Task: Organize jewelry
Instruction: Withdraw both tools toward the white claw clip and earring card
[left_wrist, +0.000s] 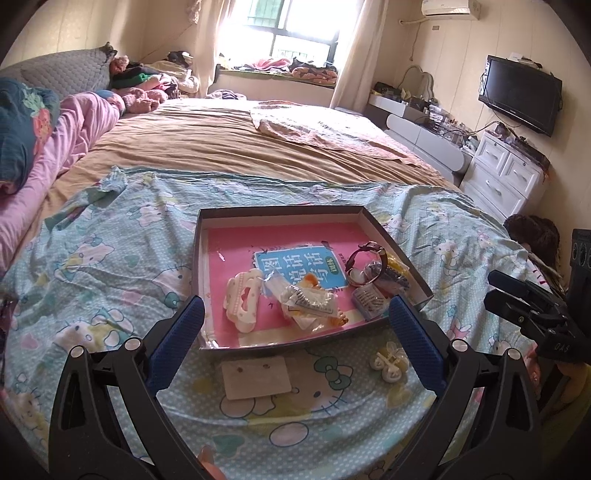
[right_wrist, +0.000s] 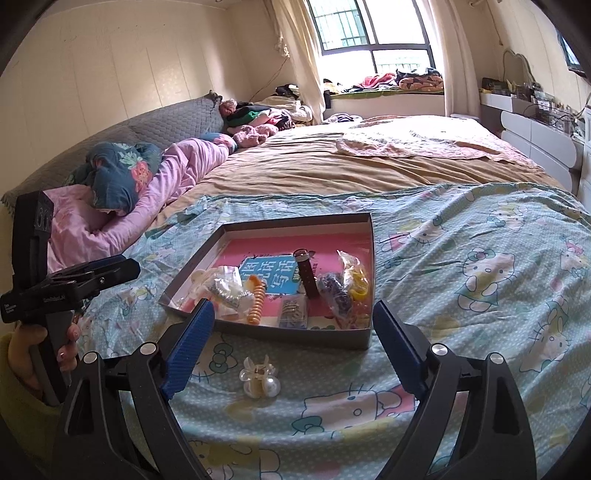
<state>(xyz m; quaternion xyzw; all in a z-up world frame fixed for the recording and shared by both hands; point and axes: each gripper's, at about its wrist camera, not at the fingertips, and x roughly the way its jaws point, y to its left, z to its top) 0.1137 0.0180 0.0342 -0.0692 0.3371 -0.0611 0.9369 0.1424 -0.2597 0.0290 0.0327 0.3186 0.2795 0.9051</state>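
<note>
Jewelry mostly sits in shallow grey cardboard box with pink printed liner (left_wrist: 391, 236), on cartoon-cat blue bedsheet (left_wrist: 110, 266).

Left wrist view: left tool (left_wrist: 295, 332) spread wide, nothing between pads. Box just ahead of it; inside, white plastic hair claw (left_wrist: 242, 299), bagged pieces, brown-strap wristwatch (left_wrist: 365, 264). Still loose on sheet, between tool tips: beige earring card (left_wrist: 256, 376) and small cream pearl hair clip (left_wrist: 388, 363).

Right wrist view: right tool (right_wrist: 291, 345) spread, empty. Same pearl clip (right_wrist: 259, 380) lies between its fingers, short of box (right_wrist: 365, 338). Orange spiral hair tie (right_wrist: 256, 302) already inside.

Judgement: mostly done; card and clip left.
</note>
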